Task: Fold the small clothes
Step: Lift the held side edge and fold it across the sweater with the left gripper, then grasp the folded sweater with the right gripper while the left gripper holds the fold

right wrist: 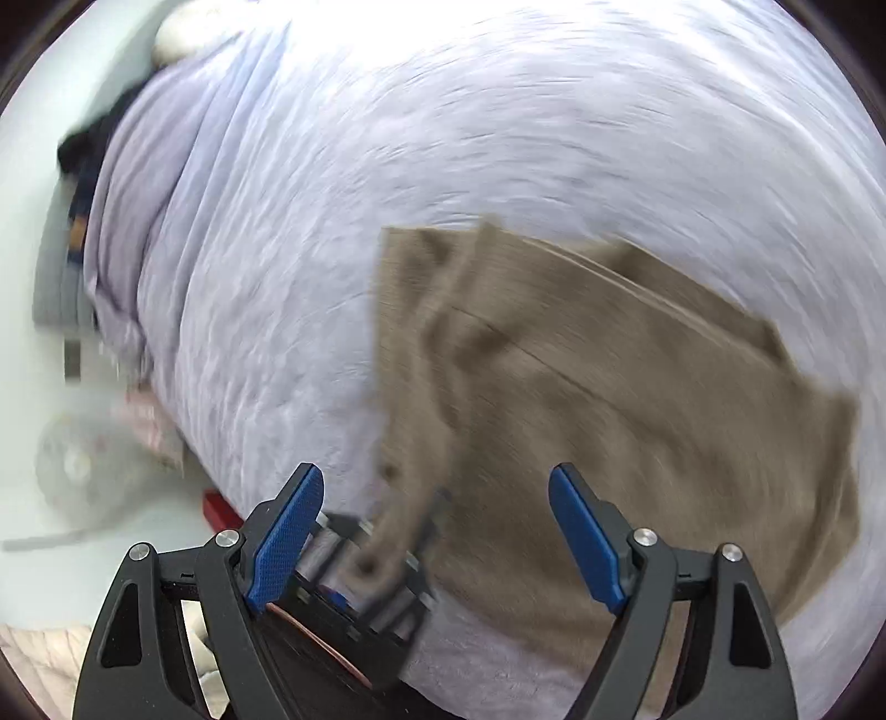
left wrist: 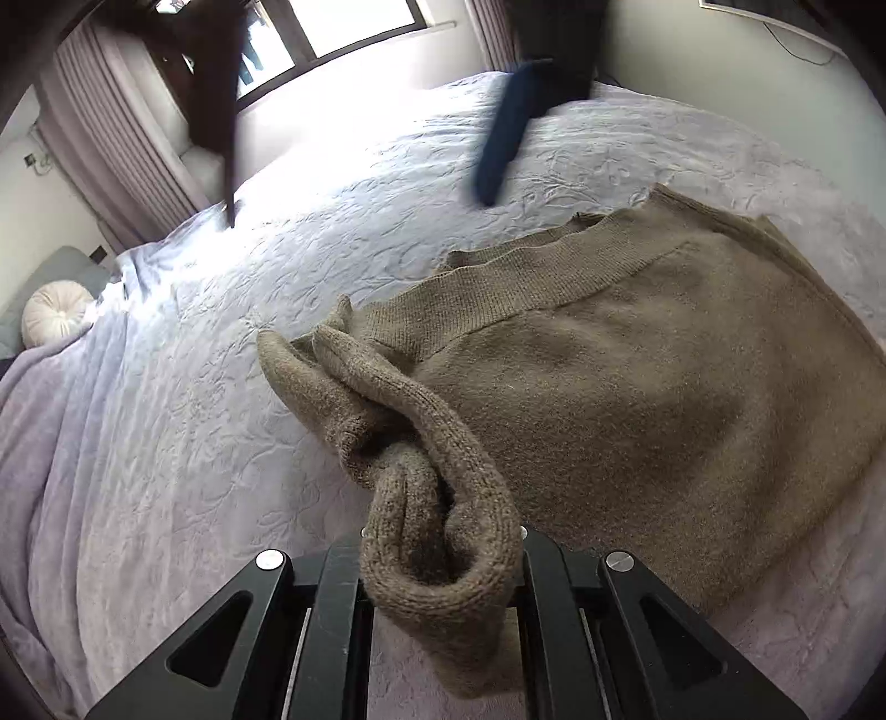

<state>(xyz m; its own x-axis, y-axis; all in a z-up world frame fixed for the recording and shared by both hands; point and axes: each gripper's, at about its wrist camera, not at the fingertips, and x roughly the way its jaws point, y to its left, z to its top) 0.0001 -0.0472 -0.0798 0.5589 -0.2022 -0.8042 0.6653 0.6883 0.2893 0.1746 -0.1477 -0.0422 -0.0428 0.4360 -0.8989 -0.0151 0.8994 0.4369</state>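
Close to the left wrist camera, the left gripper point(left wrist: 443, 559) is clamped tight on a bunched sleeve point(left wrist: 437, 531) of a brown knitted sweater point(left wrist: 637, 387). The cuff end curls down between the black arms of the tool, and the twisted sleeve runs from there up to the body of the garment. The sweater lies spread on a pale lilac bedspread point(left wrist: 194, 387) with a raised leafy pattern, its ribbed band toward the far side. Beyond it, at the top of that view, a blurred blue pad of the right gripper point(left wrist: 504, 144) hangs above the bed, apart from the cloth. Farther off stand curtains point(left wrist: 105, 138) and a bright window point(left wrist: 343, 27), and a round white cushion point(left wrist: 55, 310) sits at the left edge of the bed.

Seen from the right wrist, the right gripper point(right wrist: 437, 498) has its blue pads point(right wrist: 288, 526) spread wide with nothing pressed between them. Just below and between them, blurred, is the left gripper point(right wrist: 365, 576) with the brown sleeve in it. Past that the sweater point(right wrist: 637, 415) covers the right half of the bedspread point(right wrist: 387, 166). The whole view is smeared. A red object point(right wrist: 219, 509) and a round pale thing point(right wrist: 77, 465) lie on the floor at the left; what they are cannot be told.
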